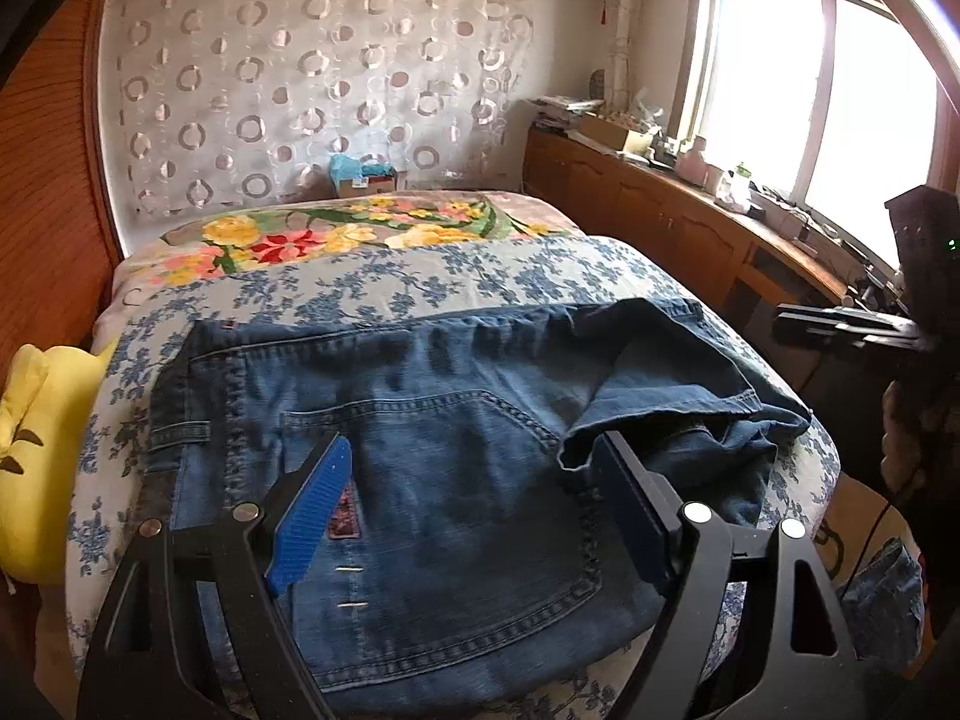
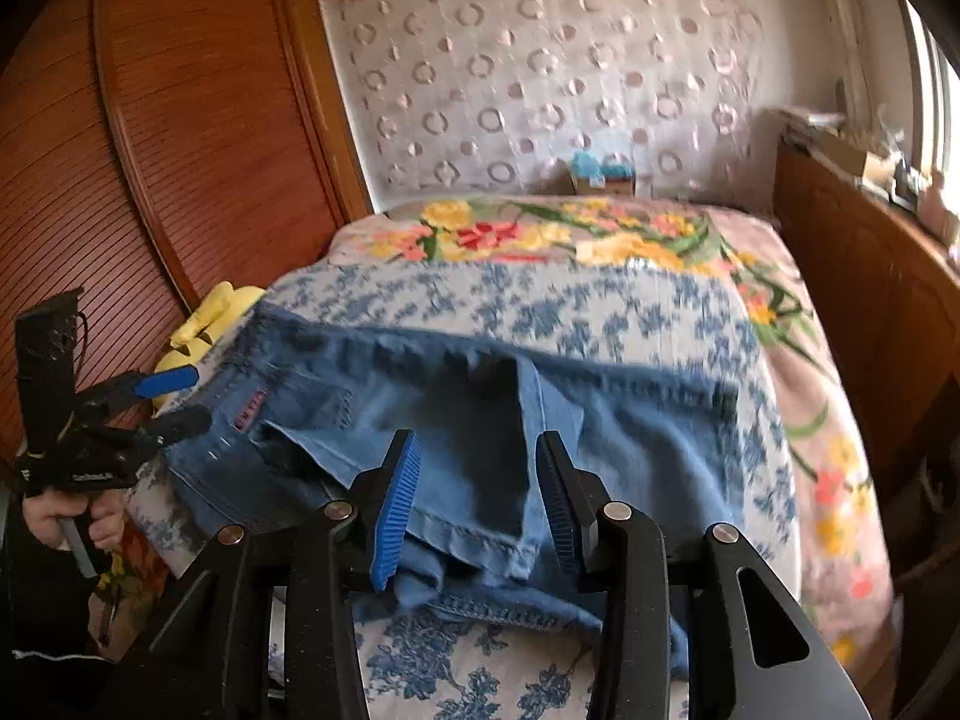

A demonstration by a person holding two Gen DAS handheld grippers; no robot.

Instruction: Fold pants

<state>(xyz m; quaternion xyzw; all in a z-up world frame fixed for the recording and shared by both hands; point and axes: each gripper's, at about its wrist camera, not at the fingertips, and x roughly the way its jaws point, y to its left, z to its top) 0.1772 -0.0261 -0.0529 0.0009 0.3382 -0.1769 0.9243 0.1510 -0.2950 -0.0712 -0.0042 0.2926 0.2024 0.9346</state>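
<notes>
Blue ribbed fingers of the left gripper are spread wide above the back pocket of the jeans, nothing clamped between them. Fingers of the right gripper are seen partly apart, a hemmed leg end lying between them without being pinched. The jeans are laid folded on a blue-flowered sheet at the near end of the bed. A yellow cushion is seen at the left edge. Farther back, a bright floral blanket is spread, and behind it a curtain patterned with rings is hung.
</notes>
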